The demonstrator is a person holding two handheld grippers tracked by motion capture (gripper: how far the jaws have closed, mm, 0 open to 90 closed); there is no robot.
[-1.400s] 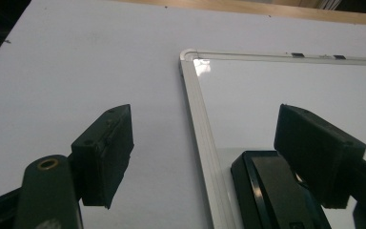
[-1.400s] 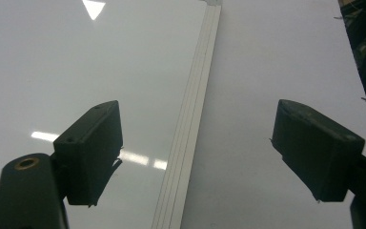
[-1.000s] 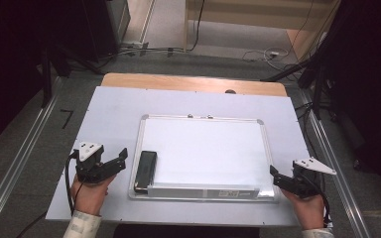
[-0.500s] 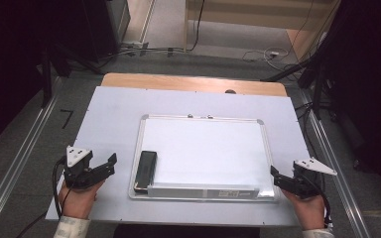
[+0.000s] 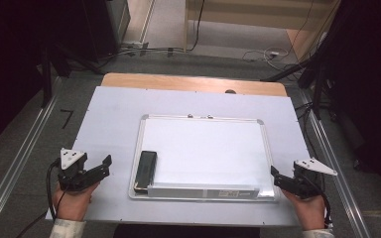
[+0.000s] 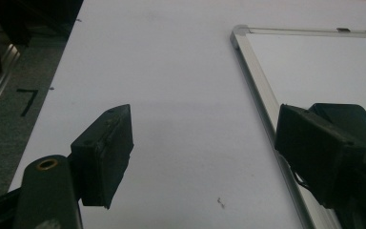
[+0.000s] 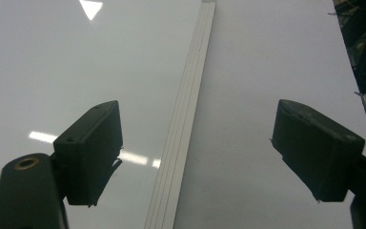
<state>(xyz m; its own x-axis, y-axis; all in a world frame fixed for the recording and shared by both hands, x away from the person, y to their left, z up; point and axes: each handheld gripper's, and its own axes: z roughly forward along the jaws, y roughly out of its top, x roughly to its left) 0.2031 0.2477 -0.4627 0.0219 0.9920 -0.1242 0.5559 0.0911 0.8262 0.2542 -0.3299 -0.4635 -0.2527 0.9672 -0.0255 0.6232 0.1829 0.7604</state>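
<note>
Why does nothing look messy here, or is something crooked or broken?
Nothing stands out. The whiteboard lies flat and square on the table, wiped clean. The black eraser rests neatly along its left edge. The left gripper and right gripper sit open beside the board, holding nothing.

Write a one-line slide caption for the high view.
Open left gripper and right gripper flank a clean whiteboard with a black eraser on its left edge.
</note>
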